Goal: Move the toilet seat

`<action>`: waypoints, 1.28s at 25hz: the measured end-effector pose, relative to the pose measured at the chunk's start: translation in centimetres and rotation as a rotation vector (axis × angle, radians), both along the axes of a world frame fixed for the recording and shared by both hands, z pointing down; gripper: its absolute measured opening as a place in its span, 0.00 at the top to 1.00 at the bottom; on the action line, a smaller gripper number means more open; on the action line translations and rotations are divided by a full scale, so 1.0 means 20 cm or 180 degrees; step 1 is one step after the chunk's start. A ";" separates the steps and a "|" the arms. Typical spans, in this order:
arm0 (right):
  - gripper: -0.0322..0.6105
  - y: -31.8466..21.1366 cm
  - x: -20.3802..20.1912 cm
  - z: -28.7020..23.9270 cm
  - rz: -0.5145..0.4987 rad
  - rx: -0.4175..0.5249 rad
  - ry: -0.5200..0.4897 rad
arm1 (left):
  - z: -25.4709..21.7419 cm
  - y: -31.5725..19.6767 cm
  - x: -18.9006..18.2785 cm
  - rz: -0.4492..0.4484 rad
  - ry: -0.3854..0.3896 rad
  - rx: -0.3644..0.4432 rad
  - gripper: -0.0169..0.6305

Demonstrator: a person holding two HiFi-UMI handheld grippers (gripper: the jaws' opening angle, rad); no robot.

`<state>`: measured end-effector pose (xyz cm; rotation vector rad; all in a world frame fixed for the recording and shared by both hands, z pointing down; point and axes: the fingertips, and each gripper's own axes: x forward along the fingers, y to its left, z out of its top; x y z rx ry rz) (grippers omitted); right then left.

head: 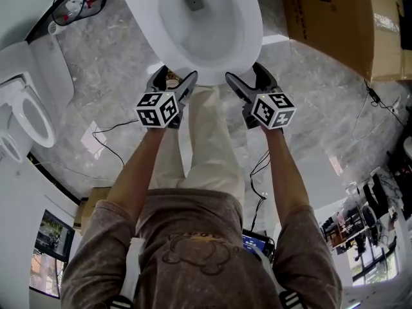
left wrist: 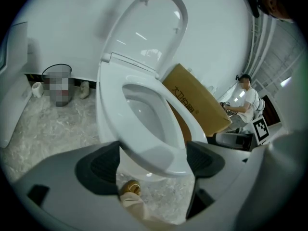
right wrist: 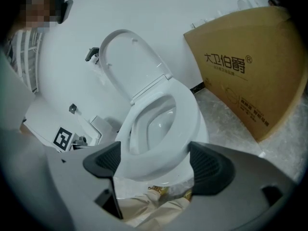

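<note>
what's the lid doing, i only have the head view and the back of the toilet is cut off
observer: the lid is raised and stands upright behind the seat.
operator: are the tools gripping the seat
observer: no. The left tool and the right tool are both open. The seat's front edge is in each gap, and the pads don't look pressed on it.
operator: anyone nearby
observer: a person sits beyond the cardboard box in the left gripper view.
</note>
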<state>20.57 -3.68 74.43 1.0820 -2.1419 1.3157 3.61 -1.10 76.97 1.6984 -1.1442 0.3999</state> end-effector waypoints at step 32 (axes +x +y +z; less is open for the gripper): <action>0.27 -0.22 -0.12 -0.77 -0.0306 0.0524 -0.0286 | -0.63 -0.22 -0.13 -0.0406 0.0426 0.0218 0.32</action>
